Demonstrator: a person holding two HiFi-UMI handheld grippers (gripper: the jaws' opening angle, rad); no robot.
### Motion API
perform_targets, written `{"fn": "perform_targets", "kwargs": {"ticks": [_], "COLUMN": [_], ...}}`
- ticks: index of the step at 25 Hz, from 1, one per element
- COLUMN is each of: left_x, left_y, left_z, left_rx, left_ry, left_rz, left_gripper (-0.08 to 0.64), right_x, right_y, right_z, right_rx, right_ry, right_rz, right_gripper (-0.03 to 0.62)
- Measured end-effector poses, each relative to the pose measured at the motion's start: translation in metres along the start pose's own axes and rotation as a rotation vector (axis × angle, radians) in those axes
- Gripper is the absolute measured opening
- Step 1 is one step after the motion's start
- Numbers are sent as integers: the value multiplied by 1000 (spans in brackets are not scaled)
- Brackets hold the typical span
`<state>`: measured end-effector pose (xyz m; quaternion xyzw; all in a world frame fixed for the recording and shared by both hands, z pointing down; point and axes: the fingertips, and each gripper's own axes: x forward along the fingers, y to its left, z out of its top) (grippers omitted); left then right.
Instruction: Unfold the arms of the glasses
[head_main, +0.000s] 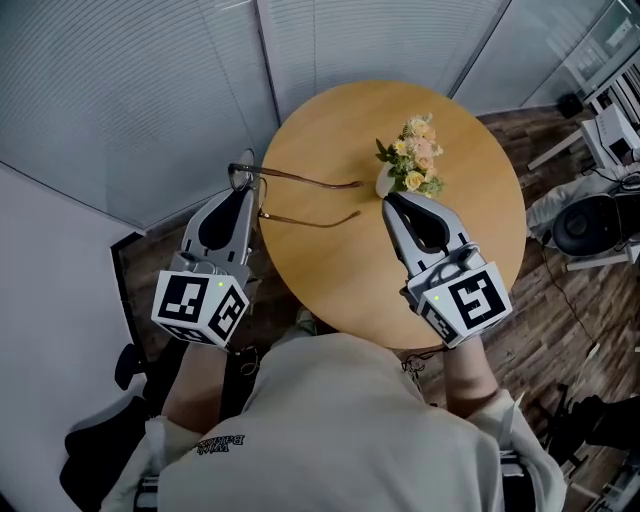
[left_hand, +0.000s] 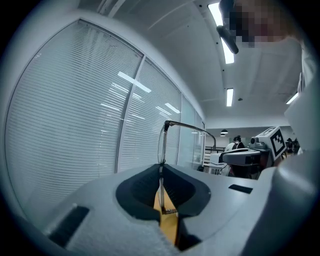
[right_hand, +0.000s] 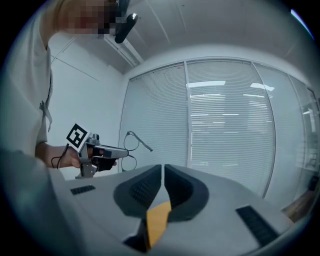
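Our left gripper (head_main: 243, 190) is clenched on the glasses (head_main: 310, 180) at the left edge of the round wooden table (head_main: 330, 280). In the left gripper view the jaws pinch the thin rim of one lens (left_hand: 161, 145), and the frame stands upright above them. Both arms look opened out, reaching right across the tabletop toward the middle of the frame, so we judge the unfolding itself done.

Our right gripper (head_main: 390, 200) has its jaws drawn together with nothing between them, and its tip sits just beside the small vase of flowers (head_main: 415, 155).

The hold is narrow, on a slim rim, so the frame could twist or slip free if an arm tip catches the tabletop on the way down. A careless swing of our right gripper could also tip the vase.
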<state>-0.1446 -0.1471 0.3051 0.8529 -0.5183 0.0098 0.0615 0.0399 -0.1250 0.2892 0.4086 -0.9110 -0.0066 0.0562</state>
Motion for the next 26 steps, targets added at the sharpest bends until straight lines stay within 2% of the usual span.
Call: {"fn": "perform_targets", "kwargs": {"ticks": [8, 26], "left_x": [-3, -3], "left_y": [4, -5], "left_z": [-4, -5], "left_rx": [6, 0], "left_ry": [10, 21], "left_rz": [8, 12], "left_gripper": [38, 38], "right_x": [4, 4], "right_y": [6, 7], "right_z": [4, -3], "right_rx": [-77, -36], "right_ry": [-16, -4], "right_rz": [1, 18], "right_gripper": [40, 40]}}
